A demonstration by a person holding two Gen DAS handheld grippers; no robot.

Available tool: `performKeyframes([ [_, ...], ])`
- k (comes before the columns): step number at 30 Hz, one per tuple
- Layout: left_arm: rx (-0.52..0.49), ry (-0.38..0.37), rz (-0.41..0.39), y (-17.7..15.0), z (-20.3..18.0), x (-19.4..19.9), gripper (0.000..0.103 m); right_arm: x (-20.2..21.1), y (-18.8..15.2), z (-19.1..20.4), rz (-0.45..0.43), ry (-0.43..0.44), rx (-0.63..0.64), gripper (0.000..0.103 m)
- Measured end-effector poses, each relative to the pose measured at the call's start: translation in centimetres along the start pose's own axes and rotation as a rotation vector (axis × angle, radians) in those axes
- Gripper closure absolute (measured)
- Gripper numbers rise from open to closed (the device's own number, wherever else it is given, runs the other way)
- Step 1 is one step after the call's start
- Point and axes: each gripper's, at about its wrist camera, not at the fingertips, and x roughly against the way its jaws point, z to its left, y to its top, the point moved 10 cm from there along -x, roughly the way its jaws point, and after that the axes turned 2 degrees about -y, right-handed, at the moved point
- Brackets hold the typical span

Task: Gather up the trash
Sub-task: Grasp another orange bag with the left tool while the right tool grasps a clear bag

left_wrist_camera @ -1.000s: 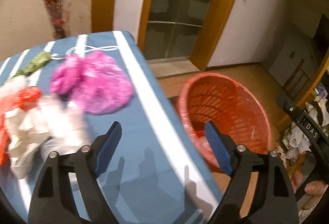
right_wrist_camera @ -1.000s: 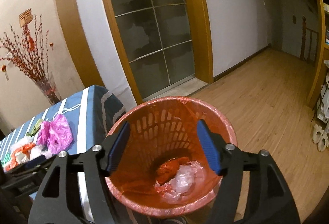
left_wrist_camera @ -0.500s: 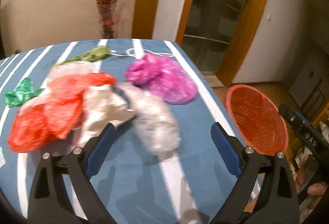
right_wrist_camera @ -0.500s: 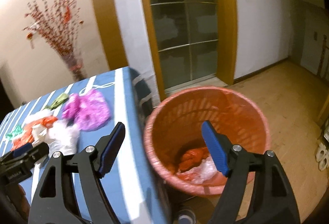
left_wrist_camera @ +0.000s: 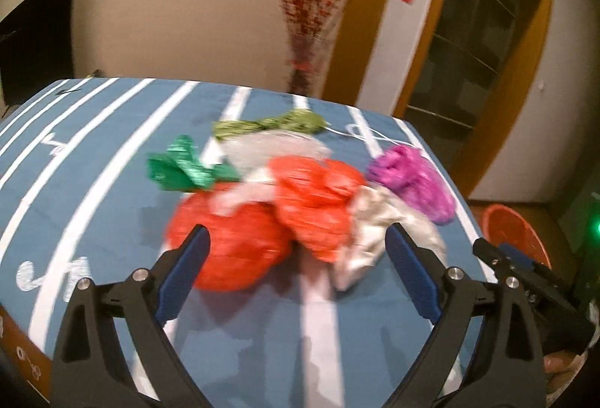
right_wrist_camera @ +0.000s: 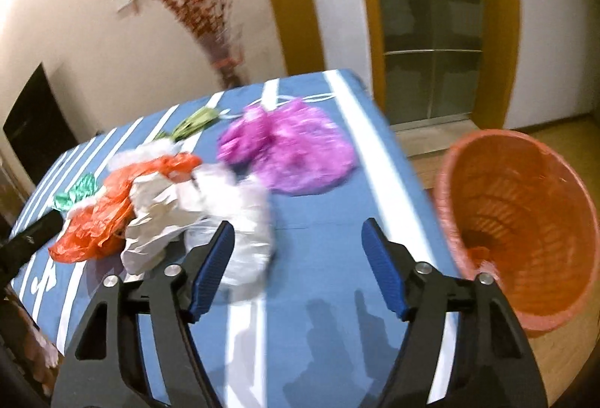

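Crumpled plastic bags lie in a heap on the blue striped table [left_wrist_camera: 112, 160]: red bags [left_wrist_camera: 300, 205], a white bag [left_wrist_camera: 378, 231], a magenta bag [left_wrist_camera: 416, 175], a dark green scrap [left_wrist_camera: 183, 168] and an olive one [left_wrist_camera: 277, 123]. My left gripper [left_wrist_camera: 296, 258] is open and empty just above the red bags. My right gripper [right_wrist_camera: 300, 258] is open and empty over the table, beside a clear white bag [right_wrist_camera: 240, 213]. The magenta bag [right_wrist_camera: 288, 149] lies beyond it. The red basket [right_wrist_camera: 525, 220] stands off the table's right edge, with some trash inside.
A vase of red branches [left_wrist_camera: 311, 44] stands behind the table. Glass doors with wooden frames [right_wrist_camera: 431, 25] are at the back right. The right gripper's body [left_wrist_camera: 532, 284] shows at the lower right of the left wrist view. Wooden floor [right_wrist_camera: 562, 351] lies around the basket.
Both grippers have swung left from the basket to the table. The left now hovers over the red bags, the right near the clear white bag. Both stay open.
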Motion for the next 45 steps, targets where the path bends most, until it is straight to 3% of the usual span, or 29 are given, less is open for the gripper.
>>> performKeyframes([
  [11,0.054,0.016,0.013,-0.6,3.9,0.2,0.010,-4.9,-0.9,3.6,0.125,0.013,0.007,0.047],
  [16,0.065,-0.008,0.030,-1.2,3.9,0.0,0.011,-5.7,-1.6,4.5,0.152,0.008,0.047,0.064],
  [21,0.053,-0.023,0.034,-1.5,3.5,0.1,0.011,-5.2,-1.7,4.3,0.147,0.007,0.049,0.071],
  [38,0.038,-0.027,0.037,-0.1,2.3,-0.9,0.011,-1.2,-1.4,1.8,0.081,0.012,0.021,0.073],
  [45,-0.063,-0.034,0.039,2.8,-1.6,-3.4,0.032,-1.0,-1.2,0.9,0.072,0.007,0.008,0.073],
])
